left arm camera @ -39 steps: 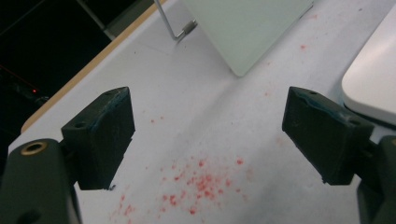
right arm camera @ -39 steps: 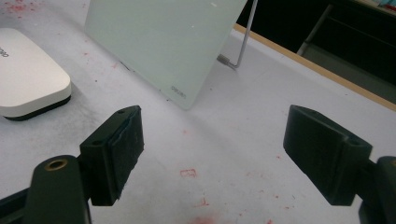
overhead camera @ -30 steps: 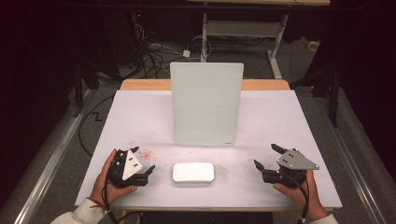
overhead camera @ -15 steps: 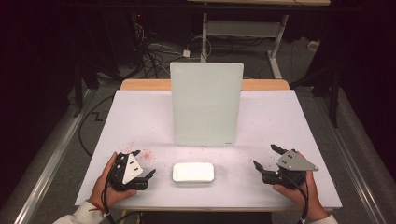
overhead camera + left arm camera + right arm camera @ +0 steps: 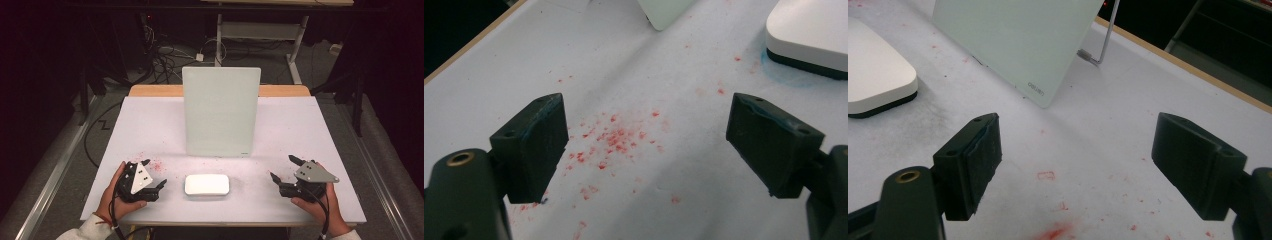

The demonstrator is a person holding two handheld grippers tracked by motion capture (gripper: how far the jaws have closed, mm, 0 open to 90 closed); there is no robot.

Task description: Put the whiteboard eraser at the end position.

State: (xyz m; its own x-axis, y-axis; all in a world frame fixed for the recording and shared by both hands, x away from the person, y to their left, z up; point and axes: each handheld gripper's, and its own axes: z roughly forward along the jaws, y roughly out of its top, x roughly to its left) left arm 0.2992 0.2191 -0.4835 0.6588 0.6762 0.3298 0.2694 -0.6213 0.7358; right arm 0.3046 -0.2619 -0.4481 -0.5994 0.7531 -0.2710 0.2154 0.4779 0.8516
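Basically both grippers wide open, holding nothing, L gripper just left of white eraser, R gripper well right, whiteboard upright behind, table w/ red specks

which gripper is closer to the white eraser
Left. The left gripper sits just beside the white eraser; the right gripper is farther off on its other side.

White flat eraser, lying near table front

White table bears eraser, upright board.
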